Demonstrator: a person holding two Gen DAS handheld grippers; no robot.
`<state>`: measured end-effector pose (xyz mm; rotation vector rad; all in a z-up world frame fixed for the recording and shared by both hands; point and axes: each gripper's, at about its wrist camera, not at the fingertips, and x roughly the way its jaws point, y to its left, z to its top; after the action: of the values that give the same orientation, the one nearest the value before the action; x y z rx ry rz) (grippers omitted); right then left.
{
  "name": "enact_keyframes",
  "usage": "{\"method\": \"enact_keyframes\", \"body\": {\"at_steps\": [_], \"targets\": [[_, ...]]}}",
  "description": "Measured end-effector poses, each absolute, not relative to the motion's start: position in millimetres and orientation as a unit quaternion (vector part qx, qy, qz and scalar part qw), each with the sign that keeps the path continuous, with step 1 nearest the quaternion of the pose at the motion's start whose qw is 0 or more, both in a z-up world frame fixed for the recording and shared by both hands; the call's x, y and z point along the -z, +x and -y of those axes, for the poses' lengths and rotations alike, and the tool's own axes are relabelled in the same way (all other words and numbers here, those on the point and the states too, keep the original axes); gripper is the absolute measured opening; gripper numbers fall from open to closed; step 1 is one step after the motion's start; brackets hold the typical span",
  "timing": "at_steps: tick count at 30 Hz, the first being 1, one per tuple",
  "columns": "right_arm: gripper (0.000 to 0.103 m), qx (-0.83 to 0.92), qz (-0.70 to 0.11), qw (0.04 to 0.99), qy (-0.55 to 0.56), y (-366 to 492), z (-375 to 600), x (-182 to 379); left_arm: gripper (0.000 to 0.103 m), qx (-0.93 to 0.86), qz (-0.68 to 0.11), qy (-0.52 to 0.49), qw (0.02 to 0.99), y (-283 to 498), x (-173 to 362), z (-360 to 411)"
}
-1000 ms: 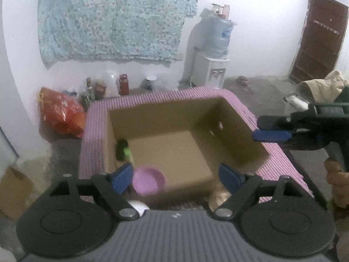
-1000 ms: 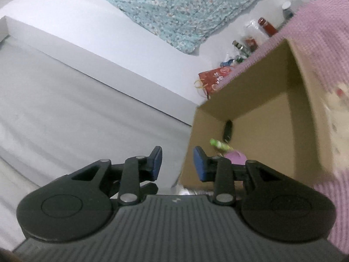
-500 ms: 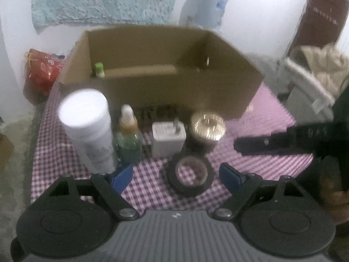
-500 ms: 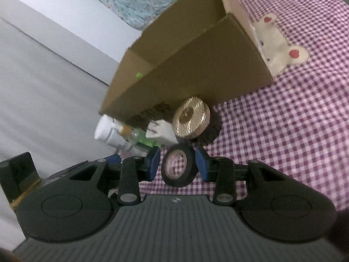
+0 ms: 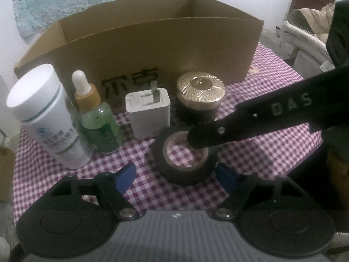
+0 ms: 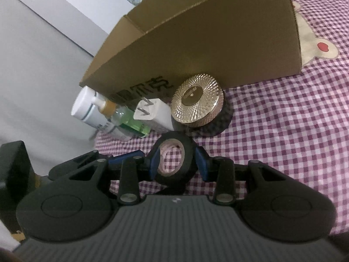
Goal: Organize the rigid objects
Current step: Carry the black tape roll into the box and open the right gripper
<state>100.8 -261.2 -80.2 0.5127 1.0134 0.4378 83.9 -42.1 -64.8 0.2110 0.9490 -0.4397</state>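
Note:
A black tape roll (image 5: 185, 159) lies on the purple checked cloth (image 5: 141, 187); it also shows in the right wrist view (image 6: 173, 161). My right gripper (image 6: 176, 161) has its blue pads on both sides of the roll, touching it. Its finger (image 5: 250, 126) reaches over the roll in the left wrist view. My left gripper (image 5: 174, 178) is open and empty just in front of the roll. Behind stand a white bottle (image 5: 45, 113), a green dropper bottle (image 5: 96, 115), a white charger plug (image 5: 148, 113) and a gold-lidded jar (image 5: 200, 93).
An open cardboard box (image 5: 152, 43) stands right behind the row of objects, also seen in the right wrist view (image 6: 207, 43). The checked cloth (image 6: 283, 120) stretches to the right with a bear patch (image 6: 316, 43). A chair with clothes (image 5: 309, 28) is at far right.
Both grippers have come down from above the box to the objects in front of it. The right gripper has closed in around the tape roll.

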Motion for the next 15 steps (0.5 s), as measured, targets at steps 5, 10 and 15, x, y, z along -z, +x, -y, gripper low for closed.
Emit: {"method": "enact_keyframes", "body": {"at_steps": [5,10,15], "targets": [[0.036,-0.203,-0.478,0.823,0.232,105,256,84,0.078,0.212,-0.44,0.112,0.865,84,67,46],[0.035,-0.205,-0.478,0.824,0.225,106,255,83,0.075,0.214,-0.43,0.116,0.869,82,66,54],[0.034,-0.212,-0.477,0.822,0.226,106,254,84,0.069,0.211,-0.424,0.114,0.873,80,67,61]]}}
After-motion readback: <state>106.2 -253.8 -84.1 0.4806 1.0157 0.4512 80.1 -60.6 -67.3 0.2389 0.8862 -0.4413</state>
